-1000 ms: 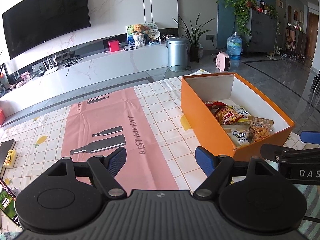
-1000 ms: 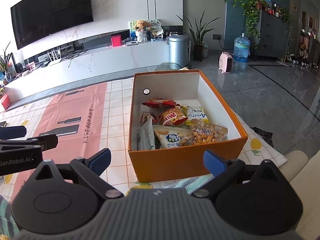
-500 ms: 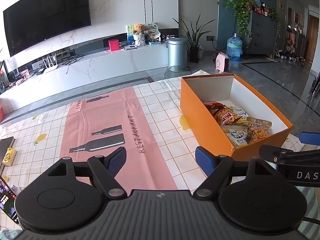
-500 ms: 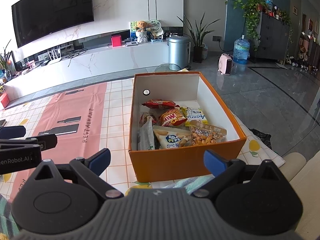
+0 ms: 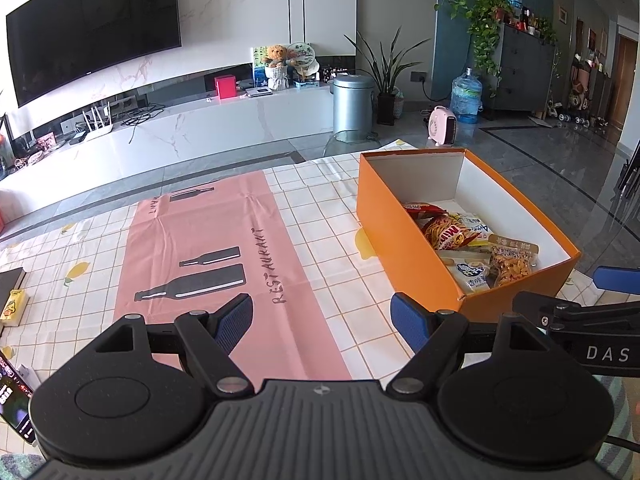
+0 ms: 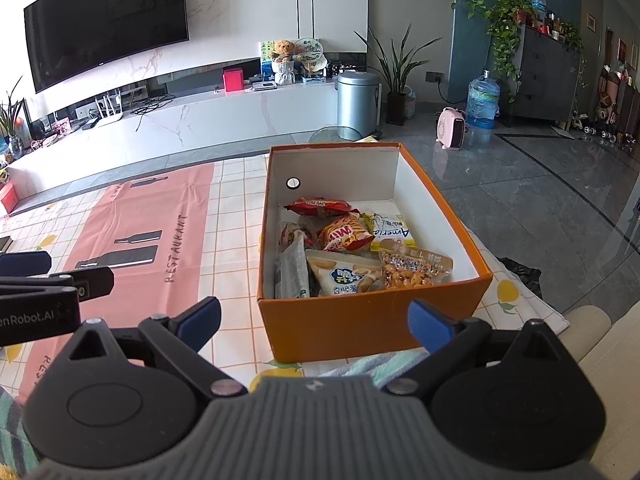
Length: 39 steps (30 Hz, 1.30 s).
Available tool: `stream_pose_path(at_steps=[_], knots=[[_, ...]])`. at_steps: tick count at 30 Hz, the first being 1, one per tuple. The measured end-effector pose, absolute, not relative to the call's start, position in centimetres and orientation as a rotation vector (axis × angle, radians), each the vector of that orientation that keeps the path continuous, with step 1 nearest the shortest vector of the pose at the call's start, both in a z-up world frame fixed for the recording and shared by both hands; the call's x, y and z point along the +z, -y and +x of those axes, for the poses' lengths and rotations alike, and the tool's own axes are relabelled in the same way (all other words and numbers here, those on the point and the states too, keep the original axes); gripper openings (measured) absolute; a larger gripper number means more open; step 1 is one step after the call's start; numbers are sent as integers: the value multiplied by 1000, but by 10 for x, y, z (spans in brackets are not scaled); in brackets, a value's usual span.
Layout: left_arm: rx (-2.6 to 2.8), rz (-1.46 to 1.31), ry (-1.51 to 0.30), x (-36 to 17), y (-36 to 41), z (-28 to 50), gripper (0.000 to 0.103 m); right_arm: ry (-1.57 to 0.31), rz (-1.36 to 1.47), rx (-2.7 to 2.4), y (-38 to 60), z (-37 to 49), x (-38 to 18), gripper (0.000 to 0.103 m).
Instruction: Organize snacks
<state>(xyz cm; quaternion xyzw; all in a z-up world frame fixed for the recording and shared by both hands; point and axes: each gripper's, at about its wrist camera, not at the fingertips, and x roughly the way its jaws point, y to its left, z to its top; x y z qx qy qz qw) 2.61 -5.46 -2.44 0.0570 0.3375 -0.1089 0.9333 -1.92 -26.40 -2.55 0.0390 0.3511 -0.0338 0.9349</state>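
Left gripper (image 5: 322,318) and right gripper (image 6: 314,320): jaws apart, empty, above the table. Orange box (image 6: 360,330) on checked tablecloth (image 5: 320,216): peanut bag (image 6: 414,268), biscuit pack (image 6: 344,274) nearest, red chip bag (image 6: 320,206) farthest.

Both views are brightly lit by daylight entering from the right. Pale reflections are thrown across the glossy floor (image 6: 520,184), and the television (image 5: 92,28) is left dark. Strong fisheye bending is seen at the edges, with corners vignetted black. Focus is held sharp throughout; shadows are soft.
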Motion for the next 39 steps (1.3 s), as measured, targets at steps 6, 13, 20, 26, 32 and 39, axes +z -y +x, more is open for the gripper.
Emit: stream_pose_path(at_steps=[6,13,20,26,32,39], knots=[[-224,112,-690,-23,54,26,92,-719,79,-72,264,-19,-25,97],[-222,112,-691,-23,55,25,92,-720,78,-74,264,-20,-26,97],[-219,104,-691,-21,58,23,92,-721,80,-76,265,-20,-26,97],[-207,104,-689,-21,57,23,92,-720,80,-78,266,-20,-26,99],[-204,105,-686,-21,57,23,92,-721,79,-76,265,-21,-27,99],[-202,108,-681,-17,55,24,92,-719,76,-76,263,-20,-25,99]])
